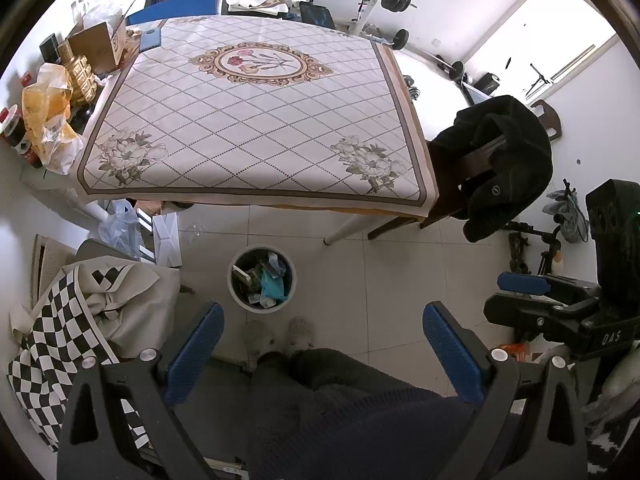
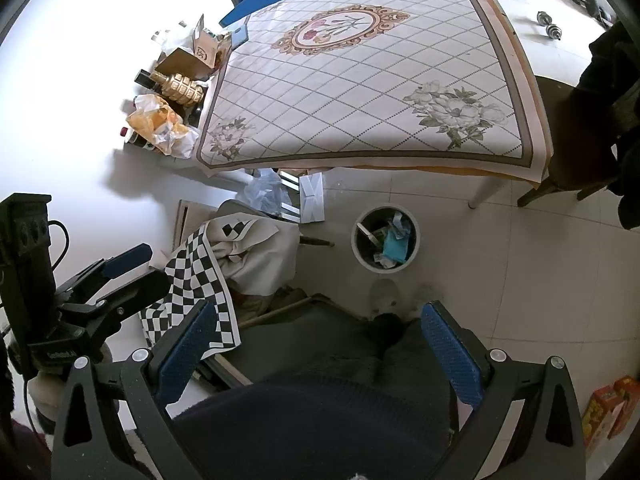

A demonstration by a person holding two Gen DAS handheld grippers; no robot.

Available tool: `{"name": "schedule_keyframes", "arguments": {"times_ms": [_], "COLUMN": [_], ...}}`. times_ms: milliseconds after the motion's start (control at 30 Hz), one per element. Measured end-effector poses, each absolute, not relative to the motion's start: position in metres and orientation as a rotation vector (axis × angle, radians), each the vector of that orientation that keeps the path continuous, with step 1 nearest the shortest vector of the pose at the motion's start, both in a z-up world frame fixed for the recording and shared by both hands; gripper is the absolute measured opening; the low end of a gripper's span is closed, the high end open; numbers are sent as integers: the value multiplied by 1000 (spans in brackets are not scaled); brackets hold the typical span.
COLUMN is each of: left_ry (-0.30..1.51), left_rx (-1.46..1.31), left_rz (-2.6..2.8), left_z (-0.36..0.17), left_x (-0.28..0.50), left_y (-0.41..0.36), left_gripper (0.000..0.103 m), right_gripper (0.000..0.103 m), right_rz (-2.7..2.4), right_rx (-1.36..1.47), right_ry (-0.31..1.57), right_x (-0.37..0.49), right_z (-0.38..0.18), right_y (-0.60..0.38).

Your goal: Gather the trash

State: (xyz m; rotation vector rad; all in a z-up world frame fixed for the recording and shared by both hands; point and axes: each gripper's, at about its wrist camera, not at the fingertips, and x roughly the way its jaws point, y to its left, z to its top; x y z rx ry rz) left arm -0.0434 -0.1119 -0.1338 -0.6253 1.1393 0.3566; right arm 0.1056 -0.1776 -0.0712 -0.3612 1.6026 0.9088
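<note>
on the floor ahead of both empty, spread tools [image 1: 322, 344] [image 2: 318, 340], trash-filled bin [image 1: 262, 278]

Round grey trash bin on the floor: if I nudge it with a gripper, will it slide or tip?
The round grey trash bin looks squat and wide-mouthed, so it probably won't tip. It stands on glossy white floor tiles, so it likely slides easily. Its contents look like paper and wrappers, so it's probably light.

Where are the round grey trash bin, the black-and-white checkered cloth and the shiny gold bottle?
Round grey trash bin [image 1: 236, 298]: left wrist view, near rim.
Black-and-white checkered cloth [image 2: 192, 272]: right wrist view, checkered middle.
Shiny gold bottle [image 1: 82, 76]: left wrist view, embossed body.
</note>
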Motion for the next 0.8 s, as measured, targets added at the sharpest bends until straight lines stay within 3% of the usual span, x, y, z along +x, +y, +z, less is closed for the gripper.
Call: {"name": "schedule_keyframes", "arguments": {"times_ms": [800], "left_ry": [1135], "left_rx": [-624], "left_rz": [309], "left_z": [-131], "left_x": [-41], "left_y": [-107], "left_gripper": [102], "right_gripper": [103], "right_rz": [891], "right_rx": [-350], "right_ry": [1602], "right_x": [101], "right_z": [-72], "right_y": [-170]}}
